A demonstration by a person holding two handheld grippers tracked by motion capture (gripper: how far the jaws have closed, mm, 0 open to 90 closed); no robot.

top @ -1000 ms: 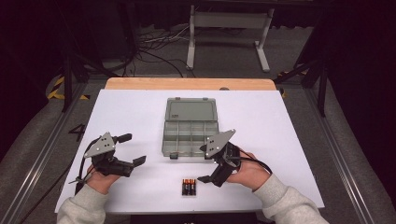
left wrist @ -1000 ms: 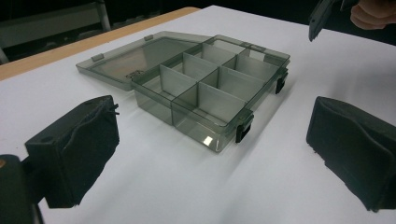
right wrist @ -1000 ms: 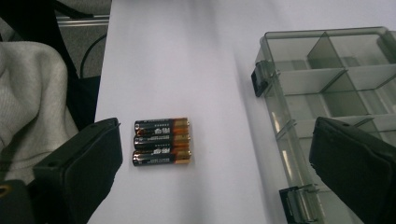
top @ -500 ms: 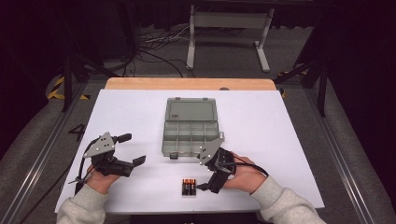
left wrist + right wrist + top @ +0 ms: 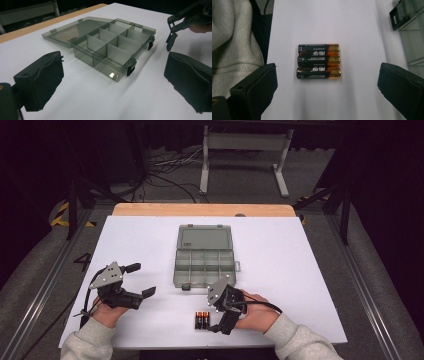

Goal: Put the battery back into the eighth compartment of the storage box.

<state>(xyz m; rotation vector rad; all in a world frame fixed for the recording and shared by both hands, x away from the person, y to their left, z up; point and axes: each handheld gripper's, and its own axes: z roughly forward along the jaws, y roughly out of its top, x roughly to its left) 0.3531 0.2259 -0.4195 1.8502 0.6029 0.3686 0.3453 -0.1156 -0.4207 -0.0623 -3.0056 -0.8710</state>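
Right gripper view looks straight down on three batteries (image 5: 319, 61) lying side by side, touching, between my wide-open right tongs (image 5: 327, 82). They should be small, stiff, smooth cylinders, light but apt to roll, so I judge a pinch across the nearest one's middle is best. High view puts them at 6 o'clock from the box (image 5: 205, 256) on the table (image 5: 300, 270). Left gripper view shows my left tongs (image 5: 110, 85) released, holding nothing, and the box's bare compartments.
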